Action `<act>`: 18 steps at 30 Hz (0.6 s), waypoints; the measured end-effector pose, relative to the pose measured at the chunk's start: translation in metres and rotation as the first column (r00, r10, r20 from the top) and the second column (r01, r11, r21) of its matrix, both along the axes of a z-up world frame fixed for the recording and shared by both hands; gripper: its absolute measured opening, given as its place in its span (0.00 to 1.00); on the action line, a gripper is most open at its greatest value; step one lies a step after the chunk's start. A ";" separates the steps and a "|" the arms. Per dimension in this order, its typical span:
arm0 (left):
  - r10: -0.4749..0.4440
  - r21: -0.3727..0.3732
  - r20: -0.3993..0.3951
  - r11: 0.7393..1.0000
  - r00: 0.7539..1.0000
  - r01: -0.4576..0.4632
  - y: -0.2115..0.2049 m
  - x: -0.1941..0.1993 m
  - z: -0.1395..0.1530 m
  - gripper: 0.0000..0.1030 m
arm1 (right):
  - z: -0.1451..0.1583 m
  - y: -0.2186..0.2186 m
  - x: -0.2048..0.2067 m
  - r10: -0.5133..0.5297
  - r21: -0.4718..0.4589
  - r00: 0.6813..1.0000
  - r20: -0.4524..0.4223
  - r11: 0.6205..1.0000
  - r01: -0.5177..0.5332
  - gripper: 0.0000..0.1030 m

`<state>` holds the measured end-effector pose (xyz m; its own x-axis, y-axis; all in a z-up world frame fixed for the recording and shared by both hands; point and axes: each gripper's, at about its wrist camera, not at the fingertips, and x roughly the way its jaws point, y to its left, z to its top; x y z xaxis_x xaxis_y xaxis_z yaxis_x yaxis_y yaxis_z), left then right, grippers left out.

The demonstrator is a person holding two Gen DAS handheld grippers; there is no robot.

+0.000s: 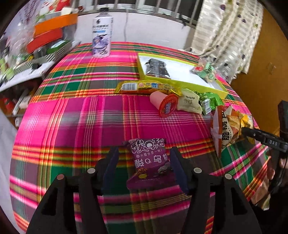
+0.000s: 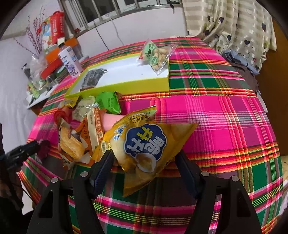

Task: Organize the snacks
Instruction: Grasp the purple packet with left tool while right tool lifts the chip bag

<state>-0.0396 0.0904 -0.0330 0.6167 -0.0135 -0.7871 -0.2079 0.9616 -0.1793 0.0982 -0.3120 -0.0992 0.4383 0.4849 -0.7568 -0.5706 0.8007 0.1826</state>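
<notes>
Two grippers over a plaid tablecloth (image 1: 75,115) in pink, green and orange, near a barred window (image 2: 115,9) and heart-print curtain (image 2: 239,30). Left gripper (image 1: 144,167) wide open around a purple snack packet (image 1: 151,162), pads apparently clear of it. Right gripper (image 2: 145,165) closed on a yellow chip bag (image 2: 144,144). More snacks piled beside a yellow-rimmed tray (image 2: 126,84); bottle (image 1: 101,34) at the far edge.

Both grippers point down at a slant. The left gripper (image 1: 144,169) is wide apart. The right gripper (image 2: 144,169) pinches a bag.
</notes>
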 end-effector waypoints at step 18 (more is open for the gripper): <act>0.041 0.055 -0.041 0.998 0.998 -0.039 -0.010 0.023 -0.019 0.38 | -0.003 -0.008 0.018 -0.014 0.133 0.996 -0.086 0.991 0.025 0.69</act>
<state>-0.0171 0.0800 -0.0521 0.5823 0.0542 -0.8112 -0.2528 0.9604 -0.1173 0.1163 -0.3201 -0.1017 0.3857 0.5763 -0.7205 -0.5332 0.7765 0.3357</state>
